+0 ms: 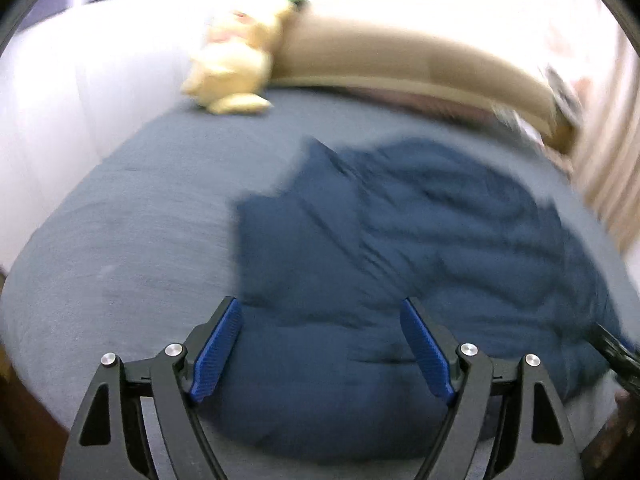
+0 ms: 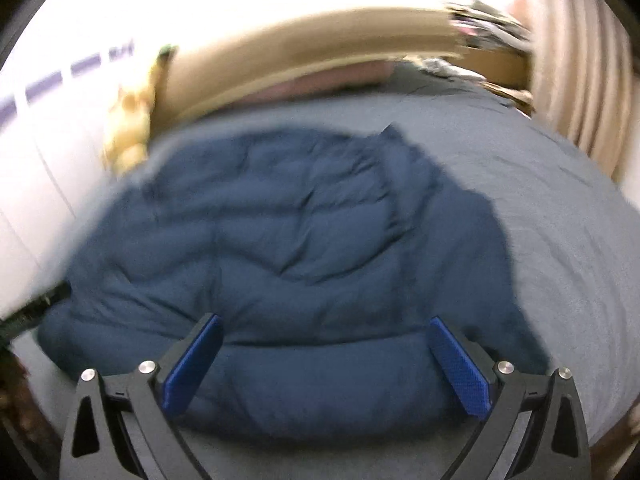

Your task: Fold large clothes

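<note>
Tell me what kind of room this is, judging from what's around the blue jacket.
Most likely a bedroom. The navy puffer jacket lies on a bed with a grey sheet, a tan headboard runs along the far side, and a yellow plush toy sits beside it.

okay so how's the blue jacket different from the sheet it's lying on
The navy jacket is darker and deeper blue; the bed sheet is a paler grey-blue. The jacket looks puffy, quilted and creased; the sheet lies smooth and flat. The jacket covers only part of the bed; the sheet spreads across it. Both are bluish fabric.
</note>
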A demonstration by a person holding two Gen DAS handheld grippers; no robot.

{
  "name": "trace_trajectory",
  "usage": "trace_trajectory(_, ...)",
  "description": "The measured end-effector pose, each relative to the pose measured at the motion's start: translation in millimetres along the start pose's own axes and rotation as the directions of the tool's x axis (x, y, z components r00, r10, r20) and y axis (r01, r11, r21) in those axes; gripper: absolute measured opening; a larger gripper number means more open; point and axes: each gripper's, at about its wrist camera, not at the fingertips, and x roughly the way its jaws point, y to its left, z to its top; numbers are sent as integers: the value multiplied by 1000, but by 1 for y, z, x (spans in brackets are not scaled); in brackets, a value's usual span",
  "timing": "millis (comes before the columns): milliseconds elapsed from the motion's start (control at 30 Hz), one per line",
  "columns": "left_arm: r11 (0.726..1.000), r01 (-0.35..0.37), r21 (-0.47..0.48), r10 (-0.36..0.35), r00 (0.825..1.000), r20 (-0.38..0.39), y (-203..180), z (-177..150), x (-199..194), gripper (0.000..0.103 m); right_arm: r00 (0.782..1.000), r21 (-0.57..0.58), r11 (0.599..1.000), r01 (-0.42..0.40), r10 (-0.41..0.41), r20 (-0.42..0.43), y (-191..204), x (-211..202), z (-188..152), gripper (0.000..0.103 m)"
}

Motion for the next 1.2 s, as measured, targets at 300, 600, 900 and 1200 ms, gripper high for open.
trace_trajectory(300,930,108,-352,-155,982,-110,81,-24,14,82,961,588,776,-227,276,7,-123,-11,-32,103)
trace_trajectory(600,929,118,-351,-186,968,-167,65,-29,34,82,936,716,650,-255,350,15,-139,31,-34,97)
trace_trajectory(900,961,104,-255,-156,969,-193,43,-32,45,54,975,517,845,-133,206,-86,-117,31,-18,38)
trace_trajectory(1200,949,93,-301,-138,981,-134,67,-28,5,65,990,543,830,-127,141,15,-135,-12,-18,81)
